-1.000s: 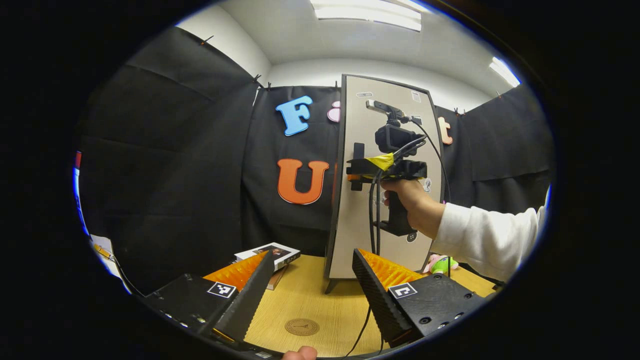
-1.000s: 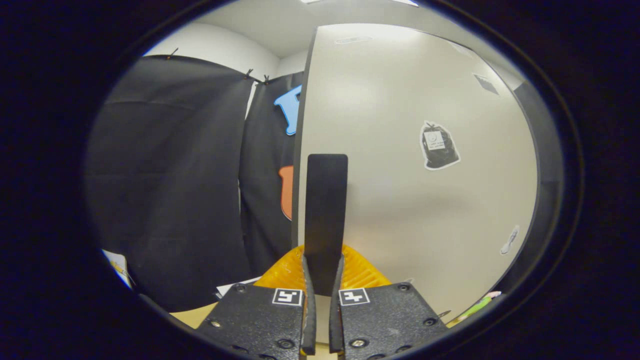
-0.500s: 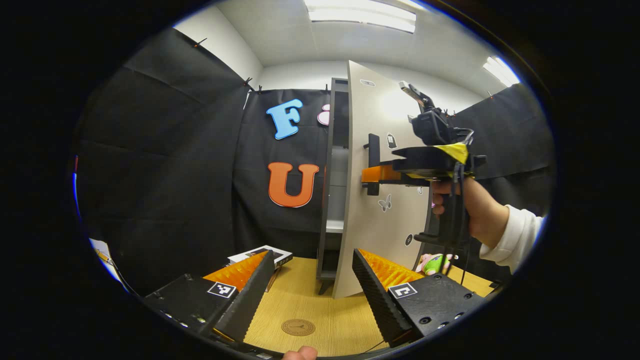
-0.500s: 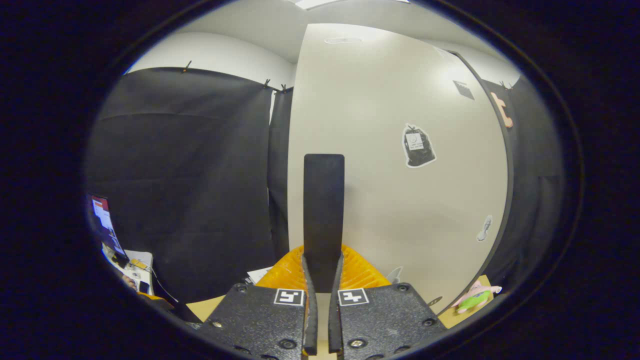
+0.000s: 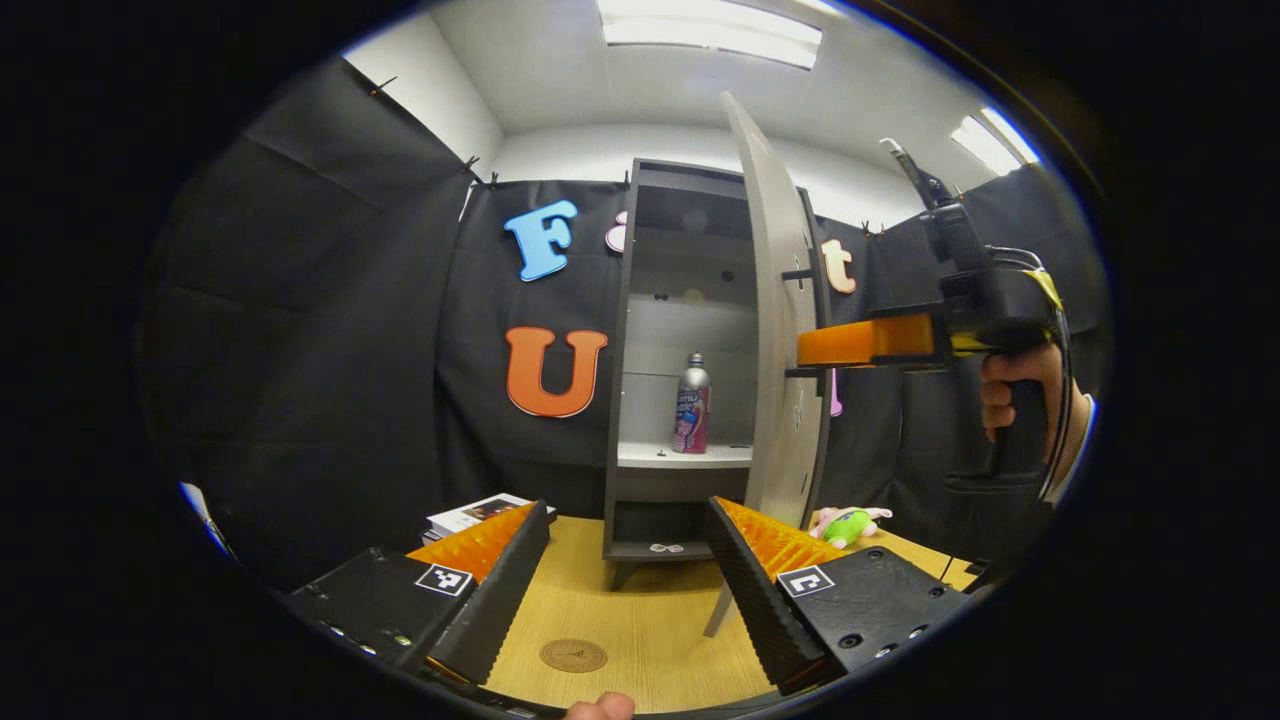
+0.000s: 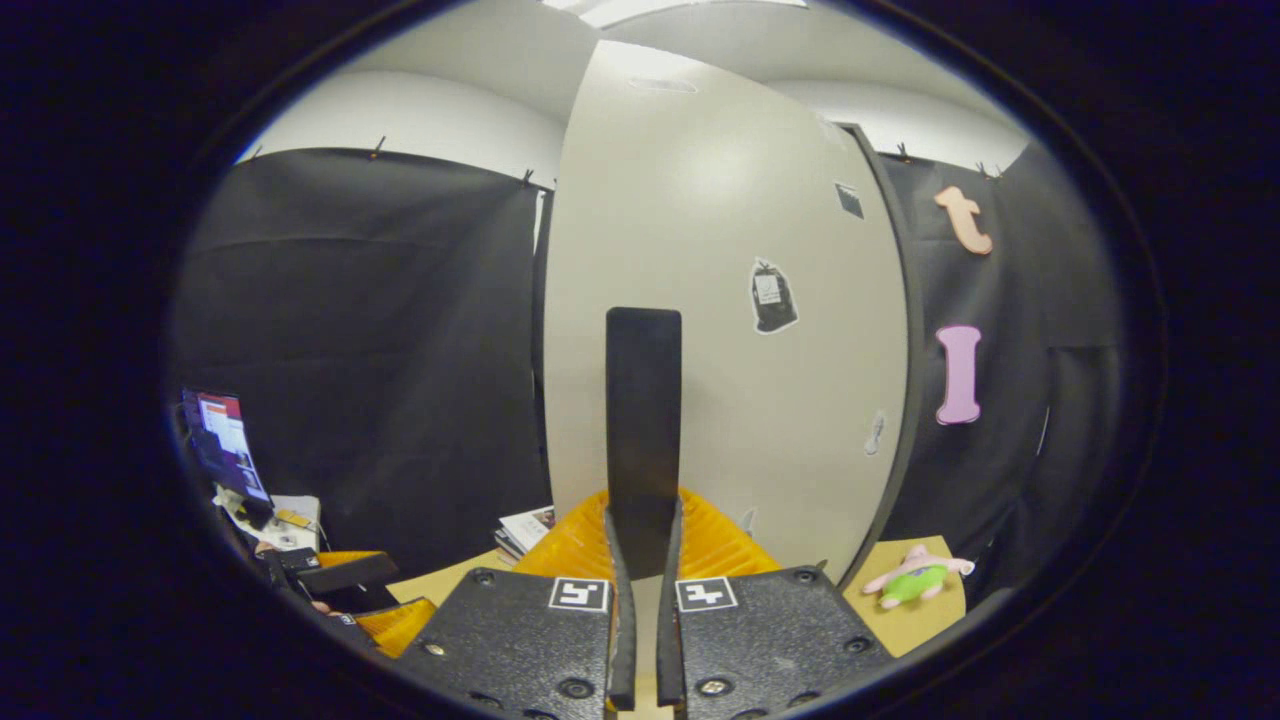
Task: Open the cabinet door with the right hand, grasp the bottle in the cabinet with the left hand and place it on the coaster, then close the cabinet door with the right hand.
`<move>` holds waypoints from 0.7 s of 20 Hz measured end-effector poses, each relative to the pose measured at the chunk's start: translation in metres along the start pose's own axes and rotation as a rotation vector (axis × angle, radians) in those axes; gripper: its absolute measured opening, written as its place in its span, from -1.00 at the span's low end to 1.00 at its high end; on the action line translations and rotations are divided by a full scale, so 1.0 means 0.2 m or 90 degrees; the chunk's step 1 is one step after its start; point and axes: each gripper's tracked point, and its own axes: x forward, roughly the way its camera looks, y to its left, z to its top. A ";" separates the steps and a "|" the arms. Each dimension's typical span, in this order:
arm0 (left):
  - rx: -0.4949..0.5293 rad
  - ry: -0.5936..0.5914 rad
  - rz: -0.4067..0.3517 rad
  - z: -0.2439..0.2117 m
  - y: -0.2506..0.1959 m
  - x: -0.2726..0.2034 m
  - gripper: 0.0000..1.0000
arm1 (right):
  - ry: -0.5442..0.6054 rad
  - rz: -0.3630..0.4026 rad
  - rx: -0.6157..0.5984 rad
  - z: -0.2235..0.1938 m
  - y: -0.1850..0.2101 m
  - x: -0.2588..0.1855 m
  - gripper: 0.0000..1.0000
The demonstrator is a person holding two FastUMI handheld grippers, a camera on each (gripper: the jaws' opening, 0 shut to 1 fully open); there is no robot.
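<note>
- One bottle point(image 5: 691, 403): upright on cabinet point(image 5: 640, 350) shelf, door point(image 5: 775, 330) swung wide.
- Right claw point(image 6: 640, 560): clenched on door handle point(image 6: 643, 420).
- Left claw point(image 5: 625, 570): released, low over counter point(image 5: 640, 620), well short of cabinet.
- Coaster point(image 5: 573, 655): flat on counter between left claw's fingers.
- Plush toy point(image 5: 845, 522): beside cabinet.

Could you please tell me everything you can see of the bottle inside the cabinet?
The bottle is a slim, silvery, metal-looking one with a narrow neck, a small cap and a pink and blue label around its lower body. It stands upright on the pale middle shelf of the cabinet, toward the back, in plain sight past the swung-open door. Nothing but the shelf touches it; the left gripper is well short of it, open.
</note>
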 end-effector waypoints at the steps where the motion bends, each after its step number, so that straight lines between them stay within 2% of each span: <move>1: 0.001 0.001 -0.009 -0.01 -0.03 0.00 0.89 | 0.001 -0.007 0.001 0.00 -0.02 -0.03 -0.78; 4: 0.005 0.005 -0.035 -0.03 -0.12 0.01 0.89 | 0.002 -0.038 0.011 -0.01 -0.11 -0.14 -0.78; 14: 0.017 0.012 -0.126 -0.07 -0.44 -0.02 0.89 | -0.013 -0.196 0.025 0.00 -0.45 -0.37 -0.81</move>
